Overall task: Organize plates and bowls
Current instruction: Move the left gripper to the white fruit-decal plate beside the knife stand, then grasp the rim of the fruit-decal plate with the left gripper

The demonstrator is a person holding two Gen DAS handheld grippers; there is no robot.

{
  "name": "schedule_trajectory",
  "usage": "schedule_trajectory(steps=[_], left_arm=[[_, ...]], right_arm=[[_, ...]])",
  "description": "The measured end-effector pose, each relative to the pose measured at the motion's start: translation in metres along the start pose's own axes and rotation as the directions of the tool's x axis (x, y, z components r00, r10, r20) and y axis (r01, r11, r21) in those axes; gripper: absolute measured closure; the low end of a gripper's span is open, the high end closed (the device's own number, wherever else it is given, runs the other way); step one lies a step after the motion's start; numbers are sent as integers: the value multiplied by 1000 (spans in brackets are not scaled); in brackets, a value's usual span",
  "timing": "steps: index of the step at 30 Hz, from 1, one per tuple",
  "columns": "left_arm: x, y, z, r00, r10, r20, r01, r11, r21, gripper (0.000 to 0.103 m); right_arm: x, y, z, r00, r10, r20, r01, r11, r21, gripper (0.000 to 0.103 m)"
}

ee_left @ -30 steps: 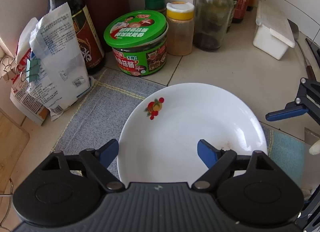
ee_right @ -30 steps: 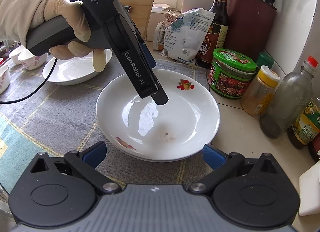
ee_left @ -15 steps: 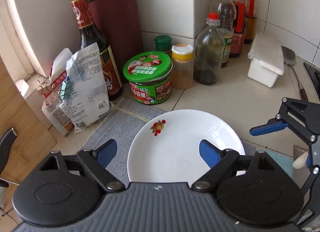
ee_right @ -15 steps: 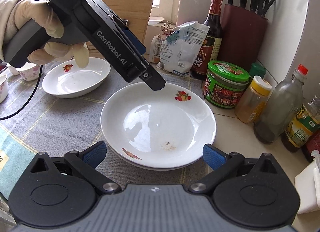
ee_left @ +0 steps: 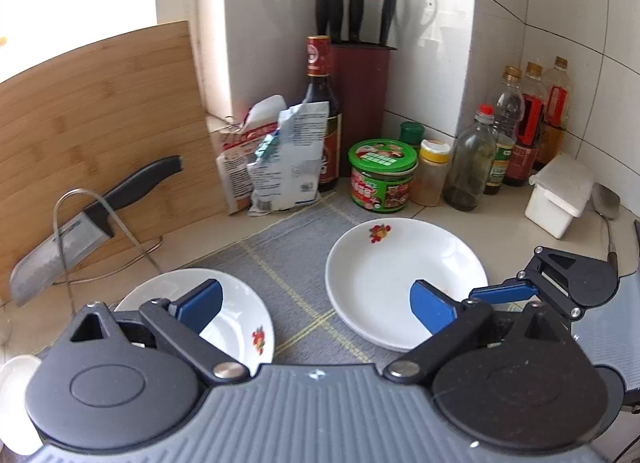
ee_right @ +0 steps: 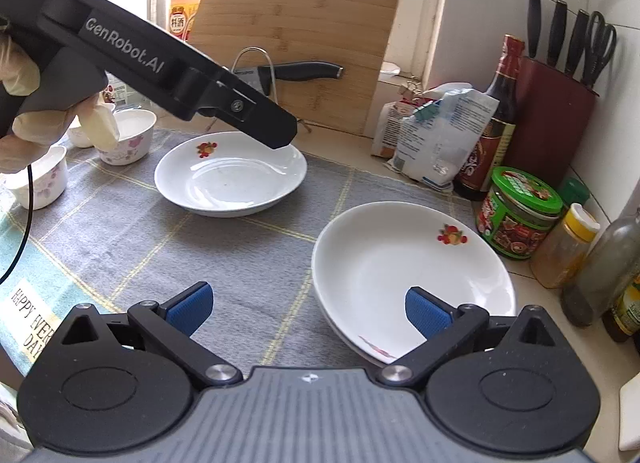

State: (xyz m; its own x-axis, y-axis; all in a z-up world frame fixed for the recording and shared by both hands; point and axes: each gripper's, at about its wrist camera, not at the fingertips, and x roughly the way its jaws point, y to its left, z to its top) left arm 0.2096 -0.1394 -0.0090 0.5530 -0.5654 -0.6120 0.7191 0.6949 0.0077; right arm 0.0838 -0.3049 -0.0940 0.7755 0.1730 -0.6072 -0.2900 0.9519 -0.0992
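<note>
On grey mat (ee_right: pixel 240 255): three plates (ee_right: pixel 230 177), three bowls (ee_right: pixel 128 135).

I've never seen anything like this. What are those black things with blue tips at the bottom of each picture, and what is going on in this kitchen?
Those are handheld tongs, one in each of a person's hands, each carrying a camera that looks out along its two blue-tipped fingers. One picture comes from the left tongs, the other from the right tongs; the right view also shows the left tool and the gloved hand holding it. On the grey mat lie a stack of white plates near the jars, a single plate further off, and small flowered bowls beyond. Both tongs are open and hold nothing; the left jaws have just been opening.
</note>
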Motion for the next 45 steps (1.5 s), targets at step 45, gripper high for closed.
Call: schedule_trajectory(steps=[45], left_arm=[[-30, 90, -71, 966, 211, -148, -243, 937, -250, 1]], right_arm=[[138, 68, 35, 992, 104, -77, -103, 995, 9, 0]])
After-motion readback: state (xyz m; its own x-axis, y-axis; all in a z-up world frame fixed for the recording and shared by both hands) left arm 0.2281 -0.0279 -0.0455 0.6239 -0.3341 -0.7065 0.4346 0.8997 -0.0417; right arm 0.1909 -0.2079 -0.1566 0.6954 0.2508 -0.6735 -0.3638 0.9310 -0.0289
